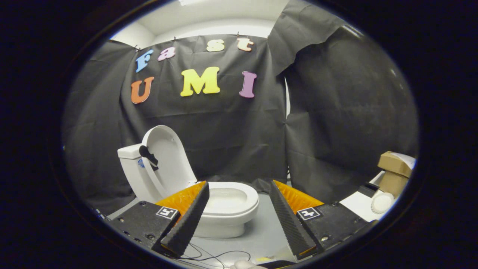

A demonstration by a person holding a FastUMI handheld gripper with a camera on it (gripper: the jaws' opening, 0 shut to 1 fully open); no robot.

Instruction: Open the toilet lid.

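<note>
**Lid already raised, gripper empty**

The gripper is held spread wide, nothing between its fingers. The toilet stands just ahead, toward 11 o'clock, partly hidden by the left finger. Its lid is seen upright against the tank. Risk judged: a nudge forward could tip the lid back down.

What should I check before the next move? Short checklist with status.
1. Toilet lid raised, leaning back by the tank: ok.
2. Bowl uncovered, seat down: ok.
3. Gripper fingers spread, gripping nothing: ok.
4. Fingers clear of the toilet: cannot tell for the left finger, which overlaps the bowl's rim.
5. Black cables on the floor under the fingers: not ok, snag risk.
6. Cardboard box off to the right, clear of the toilet: ok.
</note>
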